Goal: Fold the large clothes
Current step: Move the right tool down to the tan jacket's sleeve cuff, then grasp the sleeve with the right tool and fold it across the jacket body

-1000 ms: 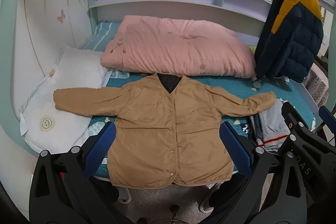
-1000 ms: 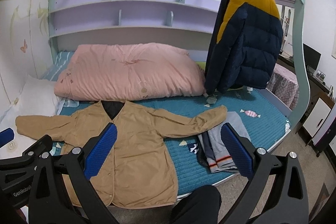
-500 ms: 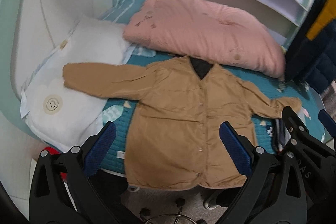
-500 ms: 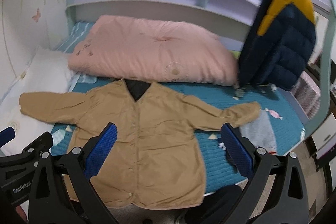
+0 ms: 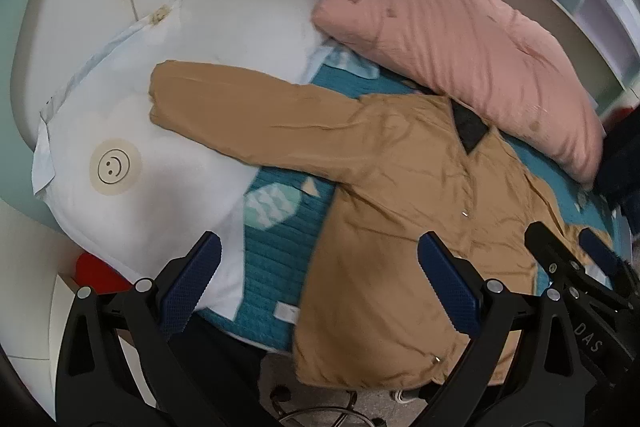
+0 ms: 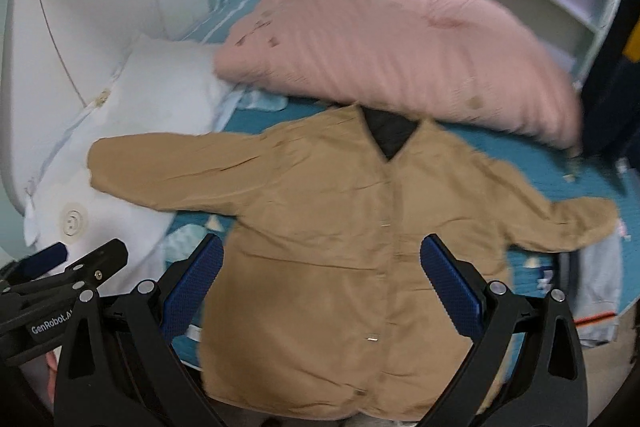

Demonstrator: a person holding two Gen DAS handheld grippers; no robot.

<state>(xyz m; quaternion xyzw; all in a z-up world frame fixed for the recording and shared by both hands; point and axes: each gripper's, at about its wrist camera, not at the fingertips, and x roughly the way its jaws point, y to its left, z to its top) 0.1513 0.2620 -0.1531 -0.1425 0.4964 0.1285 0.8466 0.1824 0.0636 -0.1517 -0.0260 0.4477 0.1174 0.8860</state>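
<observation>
Both views are motion-blurred. The tan jacket (image 6: 340, 227) lies flat mid-frame, its hem hidden behind the fingers. The left hand-held gripper (image 5: 320, 287) and the right hand-held gripper (image 6: 320, 279) are released, holding nothing.

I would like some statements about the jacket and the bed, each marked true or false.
1. The tan jacket lies spread flat with both sleeves out. True.
2. The left gripper holds a sleeve. False: its jaws are open and hold nothing.
3. One sleeve rests on the white pillow. True.
4. The pink quilt covers the whole jacket. False: it lies behind the collar.
5. The right gripper is open. True.
</observation>
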